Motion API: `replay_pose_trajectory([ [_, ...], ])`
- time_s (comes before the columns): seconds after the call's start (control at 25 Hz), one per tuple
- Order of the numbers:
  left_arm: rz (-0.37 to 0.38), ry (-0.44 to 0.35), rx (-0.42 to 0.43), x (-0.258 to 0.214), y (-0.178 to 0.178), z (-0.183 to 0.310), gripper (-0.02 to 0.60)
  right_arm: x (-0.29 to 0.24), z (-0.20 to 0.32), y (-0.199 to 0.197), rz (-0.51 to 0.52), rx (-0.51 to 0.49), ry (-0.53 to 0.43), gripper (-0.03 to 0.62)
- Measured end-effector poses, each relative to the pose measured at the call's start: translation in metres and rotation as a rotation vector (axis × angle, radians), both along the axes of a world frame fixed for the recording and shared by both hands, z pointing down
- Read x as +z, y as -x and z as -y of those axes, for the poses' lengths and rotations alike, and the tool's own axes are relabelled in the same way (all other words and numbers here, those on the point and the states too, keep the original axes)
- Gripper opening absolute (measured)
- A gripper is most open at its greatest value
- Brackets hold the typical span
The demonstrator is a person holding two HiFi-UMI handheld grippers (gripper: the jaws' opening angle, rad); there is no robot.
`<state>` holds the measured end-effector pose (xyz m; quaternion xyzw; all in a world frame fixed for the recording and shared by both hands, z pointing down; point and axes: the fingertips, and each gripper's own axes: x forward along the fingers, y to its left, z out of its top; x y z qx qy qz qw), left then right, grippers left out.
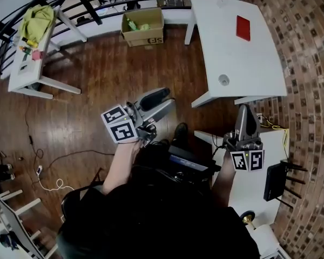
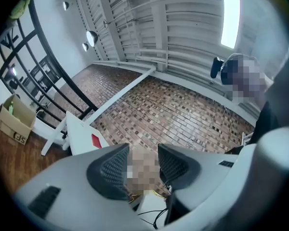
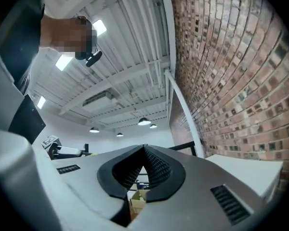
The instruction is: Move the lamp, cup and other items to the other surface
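Head view: the white table (image 1: 243, 53) stands by the brick wall. The cup (image 1: 223, 80) sits on its near end, and a flat red item (image 1: 243, 27) lies toward its far end. The left gripper (image 1: 170, 97) is out over the wood floor, well to the left of that table. Its jaws are released and nothing is between them. The right gripper (image 1: 246, 108) sits just short of the table's near edge, above a second white surface (image 1: 243, 190) that carries a black box with antennas (image 1: 275, 181). A brass-coloured knob (image 1: 247, 217) shows at that surface's near end; whether it belongs to the lamp I cannot tell. Neither gripper is over an item, so they look to be travelling between surfaces, not mid-grasp.

Left gripper view: the left gripper (image 2: 143, 165) has its pads standing apart and holds nothing. The table and its red item (image 2: 96, 140) lie ahead and to the left, so it seems roughly aimed there, ready to close.

Right gripper view: the right gripper (image 3: 143, 153) is clenched tip to tip on nothing. It points up along the brick wall beside the table, with a cardboard box (image 3: 137, 201) glimpsed beneath. It will need to open before taking anything.
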<state>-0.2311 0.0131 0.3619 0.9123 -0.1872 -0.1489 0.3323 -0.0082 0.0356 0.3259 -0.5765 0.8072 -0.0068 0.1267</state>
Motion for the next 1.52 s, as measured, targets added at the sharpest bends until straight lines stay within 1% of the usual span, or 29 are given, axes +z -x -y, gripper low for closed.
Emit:
replay_pose_trajectory([
  [0.16,0.031,-0.027,-0.036,-0.012,-0.021,0.03,0.204,0.003,0.047,-0.017,0.043,-0.059,-0.011,0.028],
  [0.32,0.056,-0.017,-0.055,-0.012,-0.038,0.053,0.204,0.007,0.082,-0.031,0.071,-0.093,0.001,0.028],
  [0.68,0.103,-0.006,-0.091,-0.009,-0.066,0.097,0.204,0.022,0.136,-0.067,0.116,-0.121,0.028,0.028],
  [0.84,0.097,-0.013,-0.098,-0.012,-0.067,0.116,0.204,0.02,0.156,-0.067,0.117,-0.135,0.032,0.028],
  [1.0,0.073,-0.019,-0.093,-0.011,-0.058,0.144,0.204,0.012,0.179,-0.054,0.081,-0.14,0.02,0.028],
  [1.2,0.034,-0.021,-0.064,-0.001,-0.034,0.202,0.204,0.019,0.227,-0.034,0.066,-0.084,0.032,0.028],
  [1.36,-0.003,-0.023,-0.052,-0.001,0.002,0.264,0.204,0.019,0.279,0.004,0.028,-0.069,0.061,0.028],
  [1.52,-0.01,-0.03,-0.025,-0.004,0.041,0.323,0.205,0.006,0.334,0.046,-0.003,-0.054,0.056,0.028],
])
